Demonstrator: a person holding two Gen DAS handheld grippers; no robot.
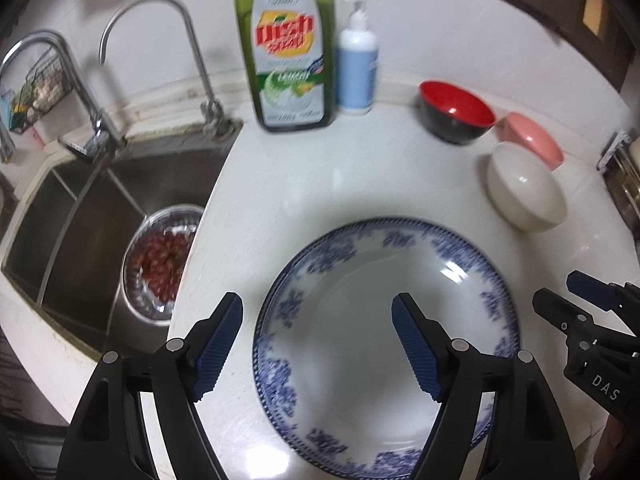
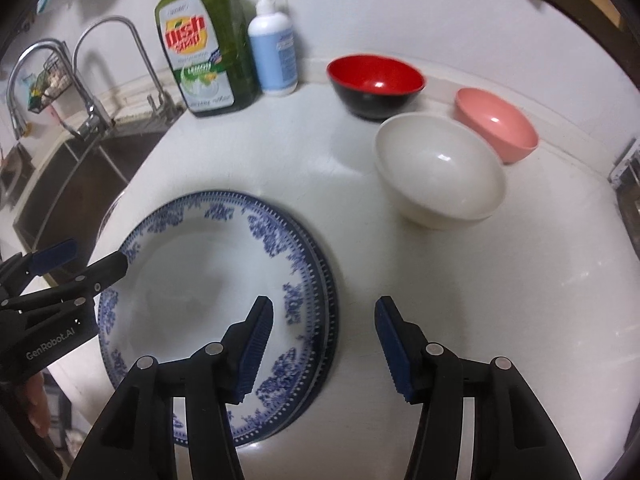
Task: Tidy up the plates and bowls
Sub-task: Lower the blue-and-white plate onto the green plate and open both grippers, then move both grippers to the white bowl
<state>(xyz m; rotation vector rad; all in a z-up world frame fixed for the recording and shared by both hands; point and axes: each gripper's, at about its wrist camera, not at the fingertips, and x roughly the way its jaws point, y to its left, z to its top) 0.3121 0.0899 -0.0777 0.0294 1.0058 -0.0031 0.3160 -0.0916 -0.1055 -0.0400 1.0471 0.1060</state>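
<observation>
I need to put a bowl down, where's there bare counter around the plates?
Bare counter lies right of the blue plates, in front of the white bowl, and between the plates and the dish soap. Crowded at the back right: red bowl, pink bowl and white bowl cluster.

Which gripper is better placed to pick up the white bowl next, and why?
Probably the right gripper: the white bowl lies ahead on its side, while the open left gripper straddles the blue plates' rim.

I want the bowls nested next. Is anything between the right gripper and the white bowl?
Nothing visible: only bare countertop lies between the open right gripper and the white bowl. The blue-patterned plates sit off to its left.
</observation>
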